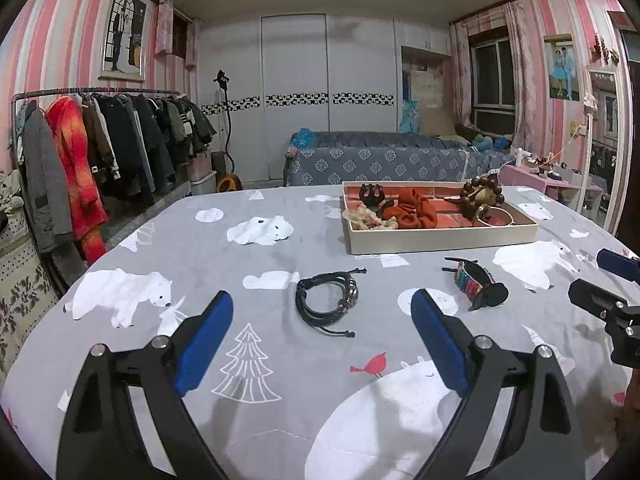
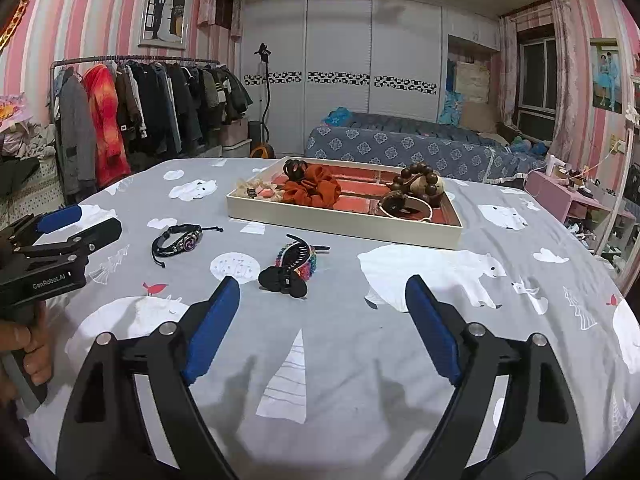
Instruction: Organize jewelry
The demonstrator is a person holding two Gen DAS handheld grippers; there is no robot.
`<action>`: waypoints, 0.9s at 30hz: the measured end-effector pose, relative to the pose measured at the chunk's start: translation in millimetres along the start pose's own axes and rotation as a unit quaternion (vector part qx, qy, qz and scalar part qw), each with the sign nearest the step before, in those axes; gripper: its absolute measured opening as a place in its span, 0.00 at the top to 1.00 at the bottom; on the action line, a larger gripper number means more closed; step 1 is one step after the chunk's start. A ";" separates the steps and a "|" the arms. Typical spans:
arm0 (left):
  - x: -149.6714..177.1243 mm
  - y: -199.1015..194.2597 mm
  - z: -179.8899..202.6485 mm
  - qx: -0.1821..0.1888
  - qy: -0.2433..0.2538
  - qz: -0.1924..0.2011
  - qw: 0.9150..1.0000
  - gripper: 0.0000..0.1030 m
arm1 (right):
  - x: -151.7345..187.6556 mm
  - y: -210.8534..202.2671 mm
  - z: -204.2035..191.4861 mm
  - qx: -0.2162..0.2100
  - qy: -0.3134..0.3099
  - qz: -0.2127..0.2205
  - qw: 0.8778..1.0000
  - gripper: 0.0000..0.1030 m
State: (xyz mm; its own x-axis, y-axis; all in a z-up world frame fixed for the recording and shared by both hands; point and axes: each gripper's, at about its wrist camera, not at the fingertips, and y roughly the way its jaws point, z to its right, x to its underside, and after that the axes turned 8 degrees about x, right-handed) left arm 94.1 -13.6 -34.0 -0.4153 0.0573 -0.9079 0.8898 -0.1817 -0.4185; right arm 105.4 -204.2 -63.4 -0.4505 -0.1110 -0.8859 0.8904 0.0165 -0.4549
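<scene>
a home bedroom: a bed (image 1: 376, 160) under a blue flowered cover, a rack of coats (image 1: 100, 148), white wardrobe doors (image 1: 296, 96), pink striped wallpaper (image 2: 100, 8) and a framed wedding photo (image 2: 165, 8).

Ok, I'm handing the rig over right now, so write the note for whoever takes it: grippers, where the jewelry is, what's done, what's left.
Left gripper: open, empty, low over the bedspread, facing the black cord bracelet.
Right gripper: open, empty, facing the black hair clip.
In the tray: orange scrunchie, dark claw clip, cream scrunchie, wooden bead bracelet, a thin ring-shaped piece.
Done: those five are stowed.
Left: the bracelet and the hair clip, which rests on a multicoloured band, lie on the bedspread in front of the tray. Move them in.
</scene>
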 end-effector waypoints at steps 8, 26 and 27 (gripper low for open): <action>0.0 0.9 0.6 0.001 -0.001 -0.003 1.000 0.14 | 1.6 0.1 -0.5 -0.001 0.000 -0.003 1.000 0.17; 0.1 7.4 -0.2 0.005 -0.002 -0.014 1.000 0.14 | 2.0 1.2 -0.6 -0.003 0.000 -0.005 1.000 0.15; 0.3 7.5 -0.2 0.005 -0.002 -0.014 1.000 0.14 | 2.1 1.1 -0.7 -0.003 0.000 -0.005 1.000 0.15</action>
State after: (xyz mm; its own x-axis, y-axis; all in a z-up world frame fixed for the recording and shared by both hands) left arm 100.7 -14.8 -37.4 -0.4414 0.0581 -0.8954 0.8757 -0.1897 -0.4440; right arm 105.4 -203.7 -65.9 -0.4597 -0.1117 -0.8810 0.8853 0.0213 -0.4646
